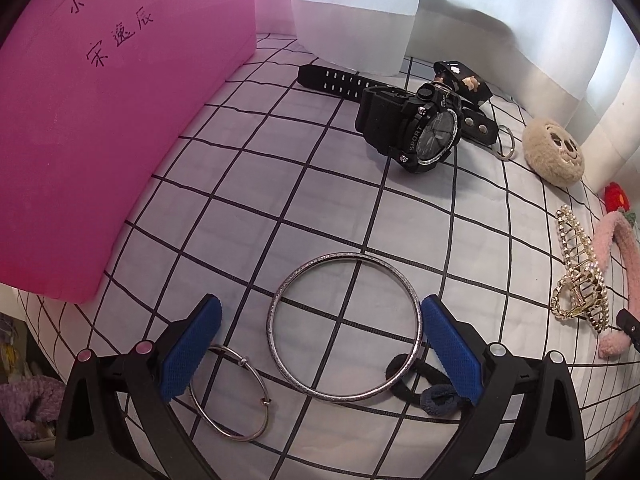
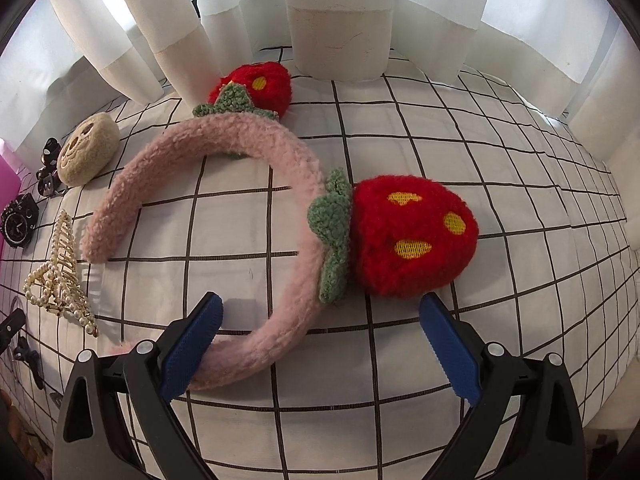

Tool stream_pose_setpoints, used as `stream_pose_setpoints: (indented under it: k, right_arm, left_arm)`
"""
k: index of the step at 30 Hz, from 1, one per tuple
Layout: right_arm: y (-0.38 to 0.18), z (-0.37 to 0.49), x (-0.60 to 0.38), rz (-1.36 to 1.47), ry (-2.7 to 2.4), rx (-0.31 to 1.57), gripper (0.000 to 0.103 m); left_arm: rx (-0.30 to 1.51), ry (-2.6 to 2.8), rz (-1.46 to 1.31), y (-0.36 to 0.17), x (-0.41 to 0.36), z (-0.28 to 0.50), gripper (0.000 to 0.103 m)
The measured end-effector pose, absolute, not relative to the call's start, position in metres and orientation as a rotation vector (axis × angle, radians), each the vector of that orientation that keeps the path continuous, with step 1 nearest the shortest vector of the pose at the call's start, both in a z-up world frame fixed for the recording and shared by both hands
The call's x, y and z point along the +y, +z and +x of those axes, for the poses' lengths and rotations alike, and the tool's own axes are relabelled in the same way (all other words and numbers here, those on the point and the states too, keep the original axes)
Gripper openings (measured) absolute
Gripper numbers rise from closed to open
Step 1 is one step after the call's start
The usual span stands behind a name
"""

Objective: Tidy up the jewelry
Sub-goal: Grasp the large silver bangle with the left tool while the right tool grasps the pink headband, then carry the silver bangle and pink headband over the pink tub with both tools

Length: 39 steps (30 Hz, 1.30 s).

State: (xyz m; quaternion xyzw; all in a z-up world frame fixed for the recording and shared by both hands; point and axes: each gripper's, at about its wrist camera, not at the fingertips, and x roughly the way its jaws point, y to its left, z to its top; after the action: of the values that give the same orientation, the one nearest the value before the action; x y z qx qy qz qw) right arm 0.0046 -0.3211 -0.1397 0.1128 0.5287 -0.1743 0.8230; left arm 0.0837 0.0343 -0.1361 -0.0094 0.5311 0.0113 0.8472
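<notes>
Hovering low over a white sheet with a black grid, the left gripper has its blue-padded jaws spread wide, holding nothing. Between them lies a thick silver bangle, flat on the sheet, its right edge touching or just beside the right pad. A thin wire bangle lies near the left pad, partly under it. A black hair tie sits under the thick bangle's lower right edge, beside the right pad. Farther off, a black sport watch rests tilted on its side, strap stretched out toward a pink cushion with handwritten characters. Behind the watch is a black clip with small charms, then a beige plush smiley. A pearl claw clip lies at right, beside the pink headband's end.

The right gripper is likewise wide open and empty. A fluffy pink headband curves across the sheet, its band passing just past the left pad. Two red plush strawberries with green leaves are attached to it: one near the right pad, another farther back by the white curtains. The pearl claw clip, plush smiley and watch line the left edge.
</notes>
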Motion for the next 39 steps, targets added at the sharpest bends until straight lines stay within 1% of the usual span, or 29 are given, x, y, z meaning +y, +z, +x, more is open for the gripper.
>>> stream_pose_setpoints:
  k: [5, 9, 13, 15, 18, 19, 20, 21, 22, 23, 24, 25, 26, 29, 35, 39]
  right_arm:
    - [-0.142, -0.001, -0.317, 0.223, -0.369, 1.075, 0.094]
    - [-0.144, -0.005, -0.317, 0.209, -0.364, 1.024, 0.094]
    - [-0.143, 0.003, -0.319, 0.216, -0.365, 1.055, 0.094]
    - [-0.141, 0.007, -0.320, 0.216, -0.348, 1.066, 0.094]
    - [-0.139, 0.007, -0.320, 0.207, -0.333, 1.061, 0.091]
    - [-0.138, 0.006, -0.319, 0.201, -0.330, 1.052, 0.084]
    - [-0.136, 0.004, -0.317, 0.194, -0.325, 1.044, 0.075]
    - [-0.135, 0.003, -0.315, 0.188, -0.319, 1.039, 0.070]
    - [-0.133, 0.003, -0.313, 0.183, -0.314, 1.034, 0.059]
    - [-0.132, 0.002, -0.312, 0.177, -0.303, 1.029, 0.042]
    - [-0.131, 0.002, -0.310, 0.162, -0.300, 1.027, 0.027]
    - [-0.130, 0.002, -0.310, 0.159, -0.301, 1.032, 0.021]
    - [-0.130, 0.001, -0.312, 0.182, -0.290, 1.026, 0.018]
    - [-0.126, -0.005, -0.317, 0.208, -0.280, 1.001, 0.015]
    - [-0.105, -0.017, -0.326, 0.242, -0.242, 0.941, 0.011]
    - [-0.088, -0.027, -0.327, 0.234, -0.221, 0.908, 0.011]
  left_arm:
    - [1.061, 0.017, -0.018, -0.135, 0.033, 0.070, 0.098]
    - [1.065, 0.035, -0.031, -0.134, 0.033, 0.071, 0.098]
    - [1.062, 0.042, -0.032, -0.133, 0.032, 0.068, 0.096]
    - [1.061, 0.033, -0.028, -0.131, 0.031, 0.066, 0.094]
    - [1.050, 0.013, -0.018, -0.127, 0.028, 0.059, 0.080]
    - [1.046, 0.004, -0.015, -0.125, 0.027, 0.057, 0.071]
    - [1.048, 0.004, -0.008, -0.124, 0.026, 0.056, 0.071]
    - [1.048, 0.002, -0.012, -0.124, 0.027, 0.056, 0.071]
    - [1.046, -0.001, -0.018, -0.124, 0.027, 0.055, 0.071]
    - [1.045, -0.004, -0.017, -0.124, 0.027, 0.055, 0.071]
    - [1.045, -0.005, -0.016, -0.124, 0.027, 0.055, 0.071]
    - [1.046, -0.007, -0.020, -0.124, 0.028, 0.053, 0.071]
    - [1.047, -0.007, -0.026, -0.123, 0.029, 0.053, 0.071]
    - [1.057, -0.007, -0.052, -0.121, 0.034, 0.052, 0.070]
    - [1.026, -0.005, -0.042, -0.105, 0.036, 0.042, 0.070]
    - [1.011, -0.018, -0.043, -0.090, 0.035, 0.037, 0.070]
